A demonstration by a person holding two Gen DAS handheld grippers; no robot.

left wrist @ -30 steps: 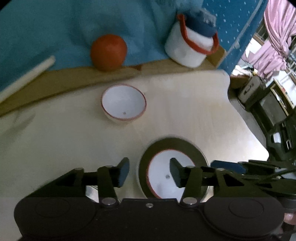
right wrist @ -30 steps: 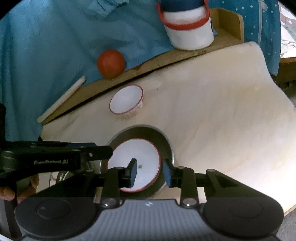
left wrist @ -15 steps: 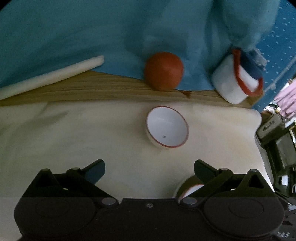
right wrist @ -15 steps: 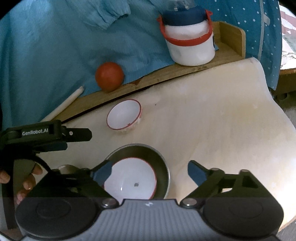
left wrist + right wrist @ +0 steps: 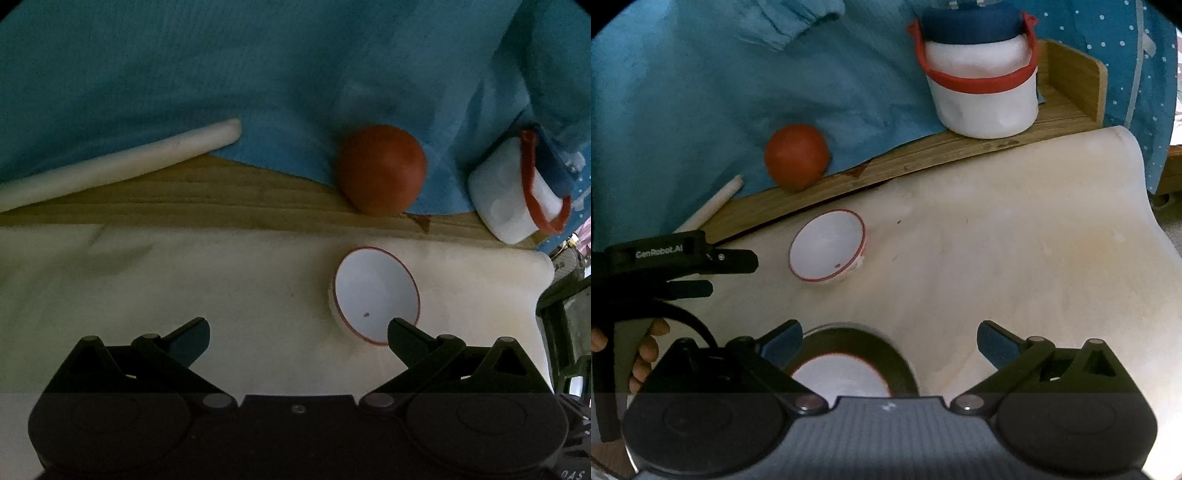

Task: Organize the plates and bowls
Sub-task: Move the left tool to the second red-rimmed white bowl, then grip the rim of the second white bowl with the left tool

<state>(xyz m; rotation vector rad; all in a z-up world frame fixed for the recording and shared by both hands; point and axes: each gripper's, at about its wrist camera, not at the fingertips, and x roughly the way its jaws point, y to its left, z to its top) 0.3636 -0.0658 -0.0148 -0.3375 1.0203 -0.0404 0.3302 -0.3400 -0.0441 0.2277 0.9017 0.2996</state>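
Note:
A white bowl with a red rim [image 5: 376,295] [image 5: 827,251] stands alone on the cream mat. Just in front of it my left gripper [image 5: 298,328] [image 5: 733,275] is open and empty, its right fingertip [image 5: 399,330] overlapping the bowl's near rim in the picture. A second red-rimmed bowl [image 5: 842,376] sits in a dark plate [image 5: 890,347] at the bottom of the right wrist view. My right gripper [image 5: 888,336] hangs over that plate, its jaws opening wide; the pads touch nothing.
An orange ball [image 5: 382,170] [image 5: 796,157], a white jar with a red handle [image 5: 513,199] [image 5: 982,92] and a white rod [image 5: 110,166] lie on a wooden ledge [image 5: 184,199] against blue cloth. A hand [image 5: 646,350] holds the left gripper. The mat [image 5: 1034,258] ends at the right.
Both grippers have opened from near the plated bowl. The left one swung away from the plate to face the lone bowl. The right one drew back a little.

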